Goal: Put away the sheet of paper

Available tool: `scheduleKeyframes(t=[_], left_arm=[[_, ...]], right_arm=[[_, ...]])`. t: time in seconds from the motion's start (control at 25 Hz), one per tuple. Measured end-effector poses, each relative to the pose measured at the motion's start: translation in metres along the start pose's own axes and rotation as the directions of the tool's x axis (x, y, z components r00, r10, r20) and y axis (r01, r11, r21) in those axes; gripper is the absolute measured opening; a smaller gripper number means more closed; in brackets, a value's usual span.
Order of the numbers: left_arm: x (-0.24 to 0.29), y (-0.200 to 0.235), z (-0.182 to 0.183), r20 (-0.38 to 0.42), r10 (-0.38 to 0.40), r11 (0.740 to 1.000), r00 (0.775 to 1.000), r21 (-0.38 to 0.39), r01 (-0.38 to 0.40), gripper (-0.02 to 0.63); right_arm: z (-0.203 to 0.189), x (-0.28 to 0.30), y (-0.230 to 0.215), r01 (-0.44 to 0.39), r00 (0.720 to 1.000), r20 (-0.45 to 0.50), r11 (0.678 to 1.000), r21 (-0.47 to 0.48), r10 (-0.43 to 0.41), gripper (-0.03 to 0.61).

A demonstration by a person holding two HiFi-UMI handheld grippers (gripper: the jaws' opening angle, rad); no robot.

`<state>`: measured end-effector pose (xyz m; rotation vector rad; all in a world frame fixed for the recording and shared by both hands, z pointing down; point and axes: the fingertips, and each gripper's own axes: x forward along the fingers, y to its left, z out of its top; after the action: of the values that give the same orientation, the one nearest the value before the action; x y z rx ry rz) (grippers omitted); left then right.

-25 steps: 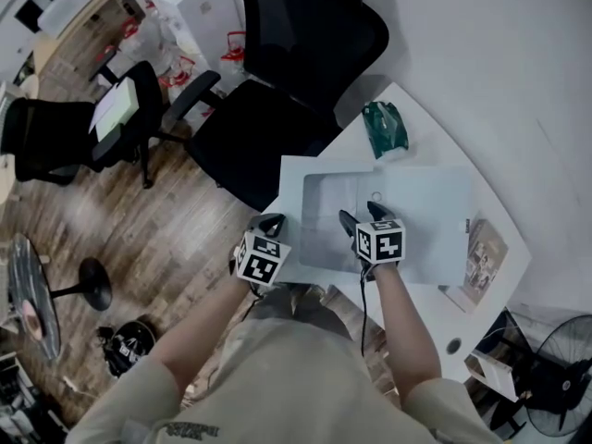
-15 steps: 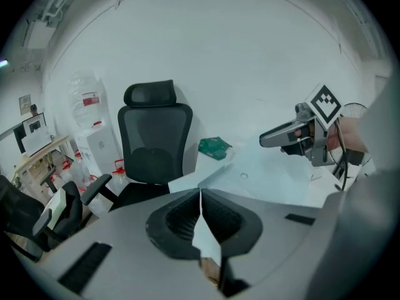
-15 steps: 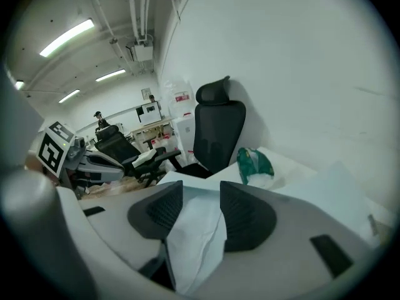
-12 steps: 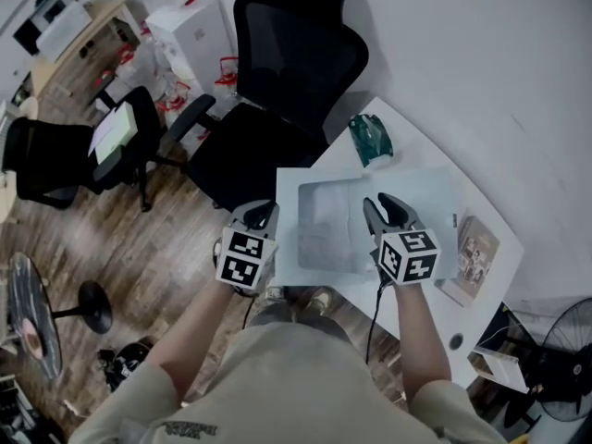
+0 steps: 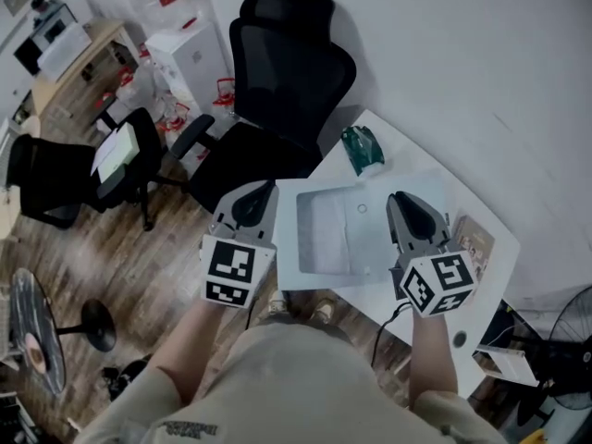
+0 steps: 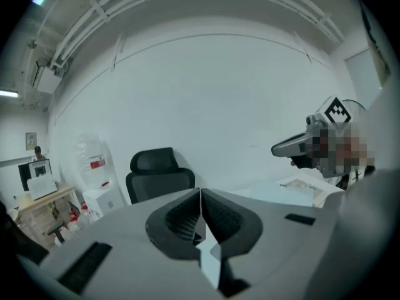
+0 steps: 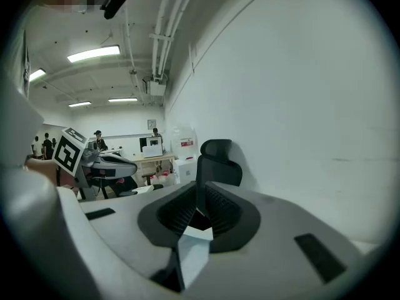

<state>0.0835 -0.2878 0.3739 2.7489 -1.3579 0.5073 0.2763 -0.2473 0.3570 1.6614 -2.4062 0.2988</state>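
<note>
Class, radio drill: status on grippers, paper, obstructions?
Left gripper shut. Right gripper jaws just closing, nothing between them. Sheet of paper flat on table. Green packet beyond it.

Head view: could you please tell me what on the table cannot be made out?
Folder: head view, contents too faint to tell.
Book: head view, cover print too small.
Green packet: head view, label too small.
Table: head view, near edge hidden by the person's arm.

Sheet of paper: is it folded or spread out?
Spread out: the sheet of paper lies flat on the white table, no fold visible.
</note>
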Motion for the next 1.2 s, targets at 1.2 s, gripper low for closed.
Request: scheduleKeyframes(t=[1.2], left_arm=[[-0.055,-0.046,0.09,0.218,-0.133,0.99,0.967,0.068,0.121,0.025]], right_arm=[[0.075,-0.107,0.028,0.063,0.976,0.214,0.996,-0.058,-0.049,0.021]])
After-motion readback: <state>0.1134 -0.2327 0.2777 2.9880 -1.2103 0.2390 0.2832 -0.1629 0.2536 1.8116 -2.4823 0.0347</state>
